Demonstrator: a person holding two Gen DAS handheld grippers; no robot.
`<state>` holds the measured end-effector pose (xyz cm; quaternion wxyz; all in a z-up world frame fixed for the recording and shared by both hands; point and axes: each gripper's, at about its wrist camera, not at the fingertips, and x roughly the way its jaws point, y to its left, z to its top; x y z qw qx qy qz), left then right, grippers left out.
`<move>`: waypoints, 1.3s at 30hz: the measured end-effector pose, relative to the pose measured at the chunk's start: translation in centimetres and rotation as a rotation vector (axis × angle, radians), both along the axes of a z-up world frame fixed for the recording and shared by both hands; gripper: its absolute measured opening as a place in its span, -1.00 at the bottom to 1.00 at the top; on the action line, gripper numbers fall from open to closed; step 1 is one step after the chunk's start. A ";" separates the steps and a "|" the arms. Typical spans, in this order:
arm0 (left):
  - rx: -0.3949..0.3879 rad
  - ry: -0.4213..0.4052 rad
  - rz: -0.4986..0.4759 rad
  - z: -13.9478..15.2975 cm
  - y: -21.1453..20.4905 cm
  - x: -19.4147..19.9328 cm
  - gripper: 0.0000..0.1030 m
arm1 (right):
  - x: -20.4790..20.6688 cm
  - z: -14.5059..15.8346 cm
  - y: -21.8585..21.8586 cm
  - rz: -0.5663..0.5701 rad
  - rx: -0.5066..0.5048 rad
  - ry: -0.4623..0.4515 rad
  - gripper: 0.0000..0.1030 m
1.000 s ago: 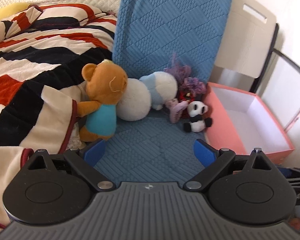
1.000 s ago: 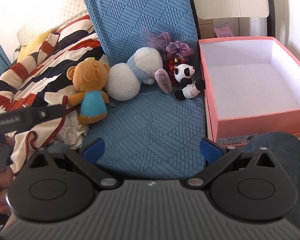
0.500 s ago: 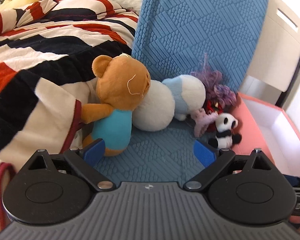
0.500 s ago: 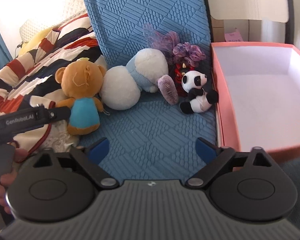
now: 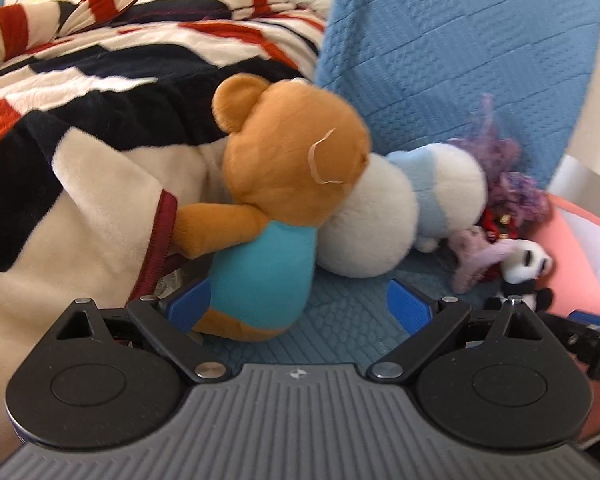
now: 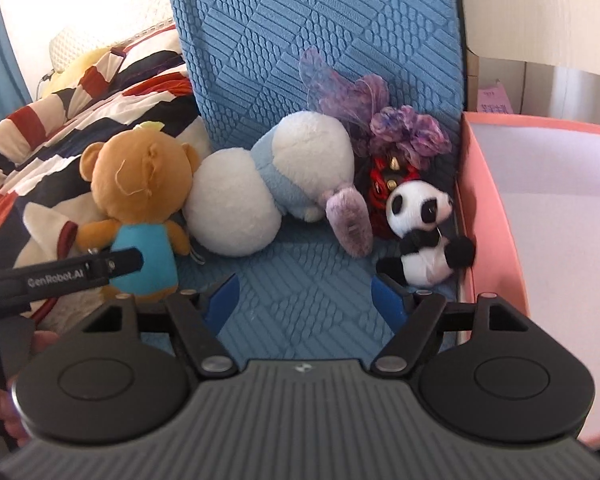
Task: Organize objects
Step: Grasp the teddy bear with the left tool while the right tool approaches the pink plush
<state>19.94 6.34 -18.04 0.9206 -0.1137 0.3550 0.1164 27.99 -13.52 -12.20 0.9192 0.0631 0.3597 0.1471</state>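
Note:
A brown teddy bear (image 5: 284, 184) in a teal shirt leans on the striped blanket. Its body sits between the fingers of my left gripper (image 5: 298, 306), close to the left pad and clear of the right one; that gripper is open. Beside the bear lie a white and pale-blue plush (image 6: 268, 192), a purple-haired doll (image 6: 404, 136) and a small panda (image 6: 420, 228). My right gripper (image 6: 306, 298) hovers low over the blue seat with its jaws closing and nothing between them. The panda sits just past its right finger, against the pink box (image 6: 496, 216).
The toys rest on a blue textured cushion (image 6: 308, 264) whose back rises behind them. A red, black and cream blanket (image 5: 80, 128) is heaped to the left. The pink box has a white inside. A hand (image 6: 16, 364) holds the left gripper's handle.
Both grippers have come forward and down toward the toys. The bear's body now sits between the left fingers. The right jaws have narrowed and the panda is closer.

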 end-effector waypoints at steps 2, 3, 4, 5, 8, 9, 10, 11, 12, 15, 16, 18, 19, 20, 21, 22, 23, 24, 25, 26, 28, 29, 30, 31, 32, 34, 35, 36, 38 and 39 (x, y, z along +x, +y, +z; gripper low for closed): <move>0.012 0.005 0.018 -0.6 0.2 0.8 0.89 | 1.1 0.0 0.0 0.002 0.004 -0.022 0.46; 0.023 0.005 0.025 -0.8 0.3 1.1 0.89 | 1.7 0.0 0.0 -0.002 -0.001 -0.033 0.43; 0.034 0.003 0.032 -1.1 0.3 1.5 0.89 | 2.3 -0.1 0.0 -0.014 -0.018 -0.045 0.43; 0.045 0.000 0.035 -1.3 0.3 1.8 0.89 | 2.9 -0.2 0.1 -0.025 -0.037 -0.066 0.43; 0.078 0.019 0.046 -2.0 0.3 2.8 0.89 | 4.8 -0.8 -0.6 -0.020 -0.009 -0.083 0.44; 0.077 0.026 0.050 -2.3 0.3 3.2 0.89 | 5.4 -1.0 -0.8 -0.021 -0.003 -0.080 0.45; 0.078 0.033 0.055 -2.6 0.3 3.6 0.89 | 6.1 -1.2 -0.9 -0.023 -0.011 -0.076 0.45; 0.084 0.039 0.057 -2.8 0.3 3.8 0.89 | 6.7 -1.3 -0.7 -0.017 -0.030 -0.078 0.45; 0.095 0.048 0.059 -3.0 0.2 4.1 0.89 | 7.1 -1.5 -0.6 -0.010 -0.052 -0.085 0.45; 0.128 0.060 0.074 -3.5 0.2 5.1 0.89 | 8.6 -2.3 0.0 0.021 -0.077 -0.068 0.44; 0.139 0.064 0.081 -3.7 0.3 5.5 0.89 | 9.2 -2.6 0.1 0.038 -0.068 -0.049 0.43; 0.163 0.071 0.099 -4.1 0.3 6.2 0.89 | 9.9 -3.1 0.4 0.051 -0.084 -0.036 0.30; 0.174 0.075 0.108 -4.2 0.4 6.6 0.89 | 10.1 -3.2 0.6 0.050 -0.099 -0.036 0.30; 0.194 0.079 0.115 -4.4 0.3 7.1 0.89 | 10.3 -3.4 0.8 0.055 -0.107 -0.033 0.30; 0.222 0.087 0.120 -4.6 0.0 7.5 0.89 | 10.5 -3.6 0.9 0.057 -0.114 -0.029 0.28; 0.252 0.099 0.123 -4.9 -0.2 8.0 0.89 | 10.8 -3.8 1.1 0.056 -0.128 -0.024 0.28; 0.278 0.109 0.124 -5.2 -0.4 8.4 0.89 | 10.9 -4.0 1.2 0.056 -0.146 -0.022 0.27; 0.297 0.117 0.129 -5.4 -0.5 8.7 0.89 | 11.1 -4.2 1.4 0.054 -0.166 -0.022 0.26; 0.315 0.125 0.132 -5.5 -0.7 8.9 0.87 | 11.2 -4.4 1.5 0.053 -0.187 -0.019 0.26; 0.328 0.133 0.129 -5.7 -0.8 8.9 0.87 | 11.3 -4.7 1.6 0.054 -0.209 -0.011 0.19; 0.344 0.136 0.115 -5.8 -0.9 8.8 0.87 | 11.2 -5.0 1.9 0.056 -0.255 -0.021 0.02; 0.351 0.137 0.111 -5.8 -0.9 8.6 0.86 | 11.0 -5.1 2.0 0.057 -0.282 -0.029 -0.05; 0.354 0.135 0.107 -5.8 -0.9 8.5 0.83 | 10.9 -5.1 2.1 0.056 -0.297 -0.033 -0.21; 0.356 0.130 0.108 -5.6 -0.9 8.3 0.75 | 10.8 -5.1 2.1 0.054 -0.306 -0.032 -0.28; 0.359 0.125 0.114 -5.5 -0.8 8.0 0.69 | 10.6 -5.0 2.0 0.053 -0.308 -0.031 -0.29; 0.338 0.109 0.111 -5.0 -0.6 7.4 0.51 | 10.3 -4.9 1.8 0.049 -0.302 -0.026 -0.31; 0.321 0.101 0.106 -4.8 -0.5 7.2 0.47 | 10.0 -4.8 1.7 0.044 -0.300 -0.026 -0.32; 0.304 0.093 0.104 -4.6 -0.4 6.9 0.43 | 9.7 -4.8 1.6 0.042 -0.299 -0.025 -0.32; 0.281 0.068 0.103 -4.1 -0.3 6.3 0.38 | 9.0 -4.8 1.3 0.038 -0.285 -0.019 -0.32; 0.273 0.056 0.101 -3.9 -0.4 6.0 0.35 | 8.6 -4.8 1.2 0.039 -0.284 -0.016 -0.33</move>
